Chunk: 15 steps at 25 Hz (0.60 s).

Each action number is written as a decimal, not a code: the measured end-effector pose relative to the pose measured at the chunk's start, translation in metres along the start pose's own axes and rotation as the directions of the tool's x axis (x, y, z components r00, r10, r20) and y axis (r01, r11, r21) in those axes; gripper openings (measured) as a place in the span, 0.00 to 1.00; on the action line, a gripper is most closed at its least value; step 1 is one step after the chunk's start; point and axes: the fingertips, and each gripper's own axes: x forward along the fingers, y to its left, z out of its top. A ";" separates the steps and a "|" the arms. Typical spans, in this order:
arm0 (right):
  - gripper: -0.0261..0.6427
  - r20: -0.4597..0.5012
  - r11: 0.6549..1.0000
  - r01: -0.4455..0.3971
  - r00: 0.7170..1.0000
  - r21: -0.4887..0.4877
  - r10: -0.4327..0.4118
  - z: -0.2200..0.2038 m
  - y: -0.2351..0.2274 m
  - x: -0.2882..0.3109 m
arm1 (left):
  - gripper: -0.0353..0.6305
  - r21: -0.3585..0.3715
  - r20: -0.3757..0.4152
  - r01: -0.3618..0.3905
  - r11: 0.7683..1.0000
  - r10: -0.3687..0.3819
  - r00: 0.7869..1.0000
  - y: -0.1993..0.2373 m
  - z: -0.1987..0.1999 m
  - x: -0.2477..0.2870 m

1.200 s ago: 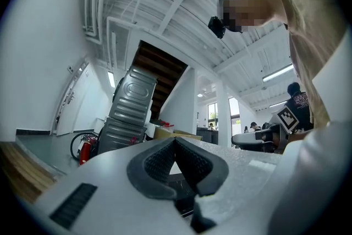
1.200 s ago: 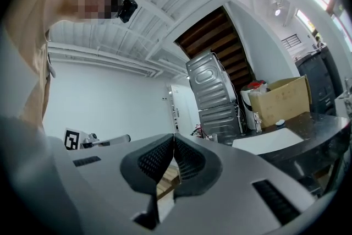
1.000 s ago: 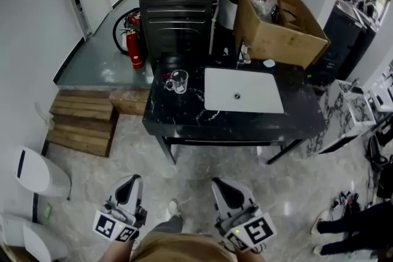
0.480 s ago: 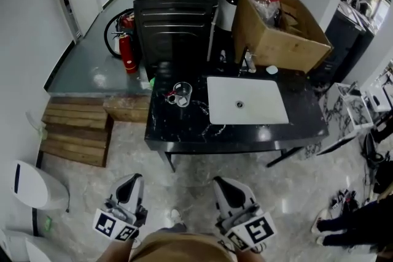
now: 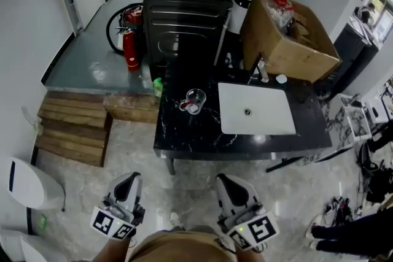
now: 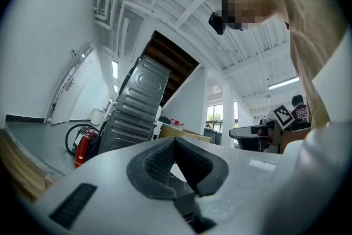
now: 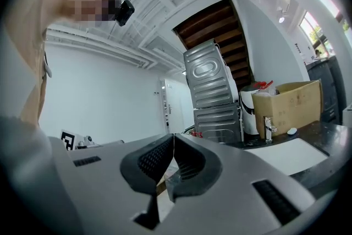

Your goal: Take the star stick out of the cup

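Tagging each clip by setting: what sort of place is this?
Probably a workshop or test space with a kitchen mock-up: a freestanding black counter with a white sink, a red fire extinguisher beside stacked metal cabinets, and a cardboard box behind the sink.

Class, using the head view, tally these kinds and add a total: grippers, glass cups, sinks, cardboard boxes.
grippers: 2 (left gripper, right gripper)
glass cup: 1
sink: 1
cardboard box: 1
Total: 5
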 end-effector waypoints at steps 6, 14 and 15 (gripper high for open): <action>0.04 -0.017 1.000 0.002 1.000 -0.001 -0.002 0.002 0.006 0.017 | 0.06 -0.015 0.005 -0.010 1.000 0.010 1.000 0.021 0.003 -0.003; 0.04 0.017 1.000 0.001 1.000 0.006 -0.001 0.010 0.000 0.021 | 0.06 -0.003 0.000 0.016 1.000 -0.016 1.000 0.014 0.004 0.011; 0.04 0.019 1.000 -0.001 1.000 0.011 0.000 0.010 -0.003 0.021 | 0.06 -0.002 -0.004 0.017 1.000 -0.017 1.000 0.012 0.004 0.015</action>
